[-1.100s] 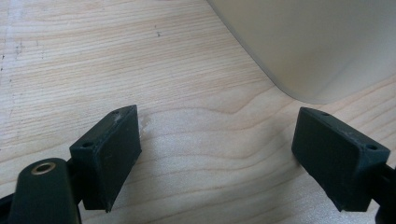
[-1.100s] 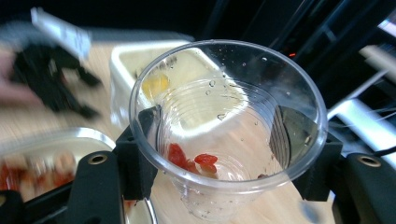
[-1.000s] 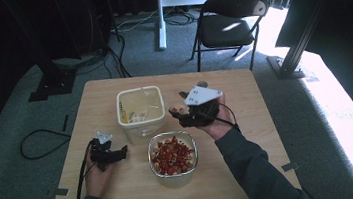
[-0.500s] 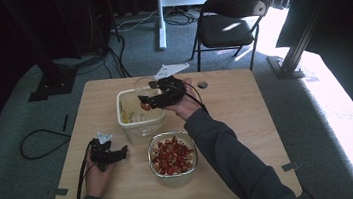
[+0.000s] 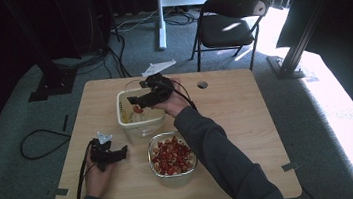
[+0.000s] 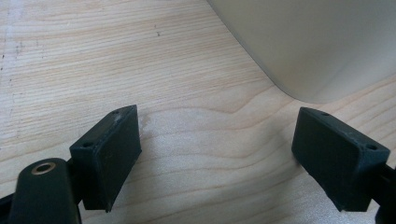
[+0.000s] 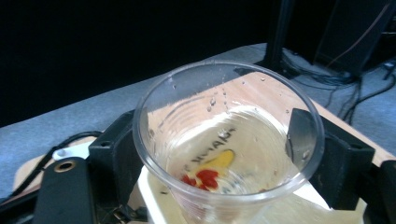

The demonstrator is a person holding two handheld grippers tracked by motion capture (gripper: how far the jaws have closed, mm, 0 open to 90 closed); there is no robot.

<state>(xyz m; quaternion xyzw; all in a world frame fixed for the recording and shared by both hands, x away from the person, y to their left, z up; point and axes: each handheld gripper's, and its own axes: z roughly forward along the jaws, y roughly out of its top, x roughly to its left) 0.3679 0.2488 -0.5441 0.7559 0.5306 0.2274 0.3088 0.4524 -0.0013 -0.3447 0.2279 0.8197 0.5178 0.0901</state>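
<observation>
While my right claw point(image 7: 215, 158) grips the clear cup point(image 7: 229, 140) tipped over the tub point(image 5: 139, 121) — pouring step — next I right it; left claw point(image 6: 233, 158) idles wide.

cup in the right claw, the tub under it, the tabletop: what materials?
Cup: clear, glossy, likely thin plastic; the right claw pads show through its wall, droplets inside.
Tub: translucent milky plastic by the look, matte, rounded corners.
Tabletop: pale wood grain, satin; solid wood or laminate, can't tell.
</observation>
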